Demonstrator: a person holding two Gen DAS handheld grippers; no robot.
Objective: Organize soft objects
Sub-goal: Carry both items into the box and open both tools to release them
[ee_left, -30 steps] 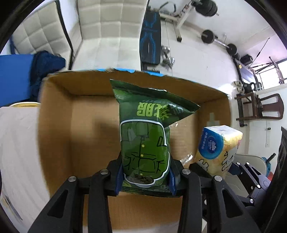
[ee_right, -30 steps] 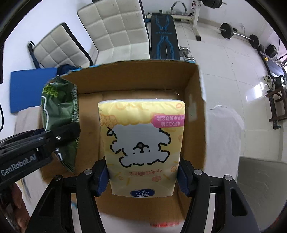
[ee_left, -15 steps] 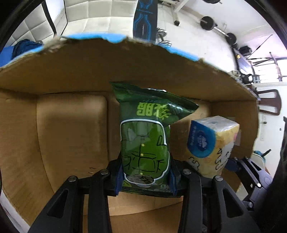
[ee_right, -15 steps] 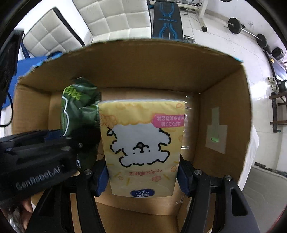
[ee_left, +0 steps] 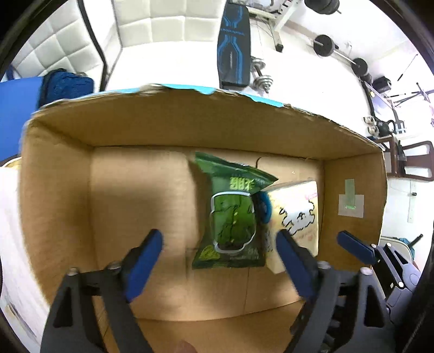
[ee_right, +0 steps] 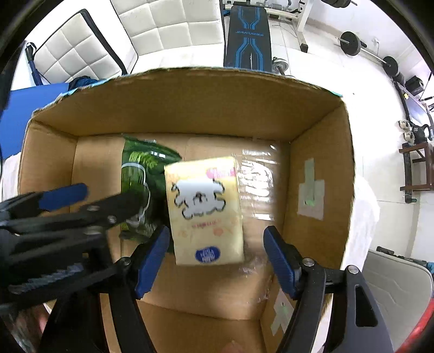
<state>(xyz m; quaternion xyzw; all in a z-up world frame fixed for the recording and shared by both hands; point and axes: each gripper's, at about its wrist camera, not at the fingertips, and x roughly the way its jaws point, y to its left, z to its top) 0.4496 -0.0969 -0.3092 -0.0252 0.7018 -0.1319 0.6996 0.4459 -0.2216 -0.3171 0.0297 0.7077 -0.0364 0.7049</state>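
Note:
An open cardboard box (ee_left: 190, 122) fills both views. On its floor lies a green snack packet (ee_left: 232, 217), and a yellow tissue pack (ee_left: 295, 214) with a cartoon dog leans against its right side. My left gripper (ee_left: 218, 262) hovers above the packet with its jaws opening wide and nothing touching the pads. In the right wrist view the tissue pack (ee_right: 206, 211) rests on the floor of the box (ee_right: 190, 108) beside the green packet (ee_right: 138, 173). My right gripper (ee_right: 215, 260) is over it, jaws opening, pads clear of the pack. The left gripper's fingers (ee_right: 65, 196) reach in from the left.
The box stands on a white-covered surface (ee_left: 10, 230). Behind it are white padded chairs (ee_right: 168, 24), a blue mat (ee_left: 16, 108), a black and blue weight bench (ee_right: 246, 35) and barbells (ee_left: 325, 44). A wooden chair (ee_left: 415, 163) stands at the far right.
Both grippers have opened and let go: the green packet and the tissue pack now lie on the box floor. The left gripper has pulled back up out of the box.

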